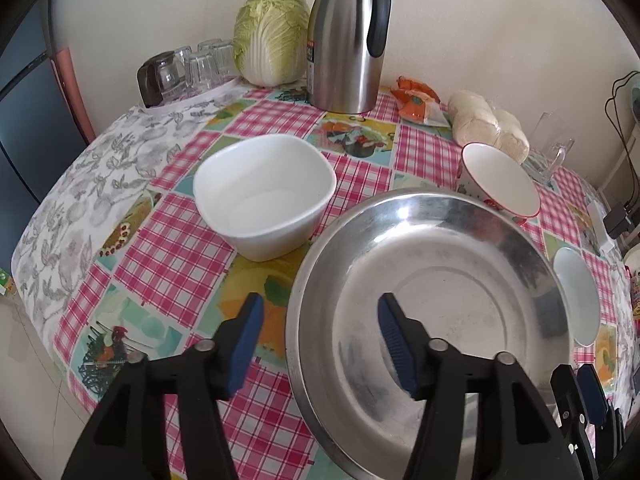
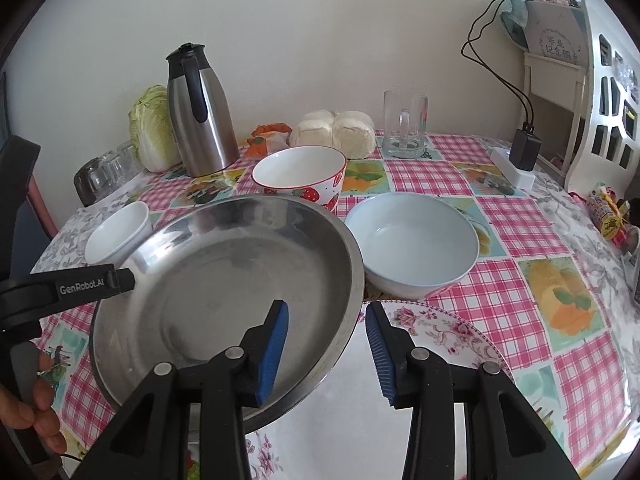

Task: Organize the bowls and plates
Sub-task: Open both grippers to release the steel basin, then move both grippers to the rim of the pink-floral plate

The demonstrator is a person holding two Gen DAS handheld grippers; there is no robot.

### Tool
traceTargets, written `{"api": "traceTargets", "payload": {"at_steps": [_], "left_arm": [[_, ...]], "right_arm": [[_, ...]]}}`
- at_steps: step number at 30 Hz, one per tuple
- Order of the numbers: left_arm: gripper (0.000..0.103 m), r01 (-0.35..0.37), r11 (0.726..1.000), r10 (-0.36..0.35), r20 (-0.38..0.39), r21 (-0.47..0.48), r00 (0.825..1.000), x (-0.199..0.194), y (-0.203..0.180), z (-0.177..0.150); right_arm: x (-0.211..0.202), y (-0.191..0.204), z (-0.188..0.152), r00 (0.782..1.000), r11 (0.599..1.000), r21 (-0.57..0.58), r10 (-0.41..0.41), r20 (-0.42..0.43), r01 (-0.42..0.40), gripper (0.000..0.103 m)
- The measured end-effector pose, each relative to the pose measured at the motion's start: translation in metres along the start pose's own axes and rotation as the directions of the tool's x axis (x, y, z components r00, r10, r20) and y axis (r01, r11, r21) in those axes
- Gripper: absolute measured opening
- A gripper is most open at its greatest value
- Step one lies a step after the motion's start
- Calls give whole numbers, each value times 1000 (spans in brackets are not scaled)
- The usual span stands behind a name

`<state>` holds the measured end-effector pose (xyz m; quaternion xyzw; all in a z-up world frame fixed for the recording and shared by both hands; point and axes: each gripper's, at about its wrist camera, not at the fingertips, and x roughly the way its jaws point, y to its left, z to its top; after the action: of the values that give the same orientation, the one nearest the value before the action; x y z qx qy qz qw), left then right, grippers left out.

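- Held the left gripper (image 1: 320, 304) open across the near-left rim of the steel dish (image 1: 440, 280), one finger inside the dish and one outside over the bench (image 1: 160, 248).
- Held the right gripper (image 2: 327, 308) open as well, astride the dish's near-right rim, left finger inside and right finger outside, nothing pinched.
- Judged the step in hand as taking the dish by two opposite points of its rim.
- Best closed both sides together, fingers pushed well down past the rolled lip, since thin polished metal looked likely to slip.
- Best kept level on the lift, with equal pull from each side so the dish would not swing or tip.
- Called for care on the right, where the dish overlapped the flowered plate (image 2: 448, 328); could not tell whether touching it or just above it.
- Found the dish at the near middle of the bench: wide, shallow, round, dull-shiny steel with a flat base ring and faint scuffs, empty.
- Noted a white bowl (image 1: 264, 204) just beyond it on the left, a strawberry bowl (image 2: 300, 176) behind it, and a pale blue bowl (image 2: 412, 240) beside it on the right, all empty and upright.
- Reckoned the sorting barely begun, with the bowls spread apart and none stacked.
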<state>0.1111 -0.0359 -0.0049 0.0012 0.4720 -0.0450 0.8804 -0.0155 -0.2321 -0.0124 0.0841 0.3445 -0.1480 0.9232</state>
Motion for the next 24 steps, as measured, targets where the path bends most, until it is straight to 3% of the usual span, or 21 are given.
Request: {"api": "traceTargets", "payload": {"at_steps": [1,3,7,9,15,19,24], "left_arm": [[68,2,1000,-2,1,3,1000,-3,-1,0],[74,-1,1000,1,-1,13,1000,-8,-3,-1],[83,-7,999,7,5,42,1000,-16,-9,-5],[89,-14,999,13,16,48,1000,-20,-11,-7],[91,-7,999,5,57,40,998,-38,-13,-13],[100,3,999,-5,78,35,997,-48,-16,-18],[101,12,999,-16,95,36,995,-59,-24,-27]], "right_arm": [[-3,-1,1,1000,1000,1,-3,6,3,48],[-8,-4,3,1000,1000,8,-14,19,13,63],[-18,-12,7,999,999,29,-20,37,19,68],[-23,-17,8,999,999,42,-29,46,27,77],[-40,-33,13,997,998,60,-38,65,34,85],[-50,-45,14,996,996,79,-46,70,40,87],[-59,-62,14,996,993,104,-59,71,51,92]]}}
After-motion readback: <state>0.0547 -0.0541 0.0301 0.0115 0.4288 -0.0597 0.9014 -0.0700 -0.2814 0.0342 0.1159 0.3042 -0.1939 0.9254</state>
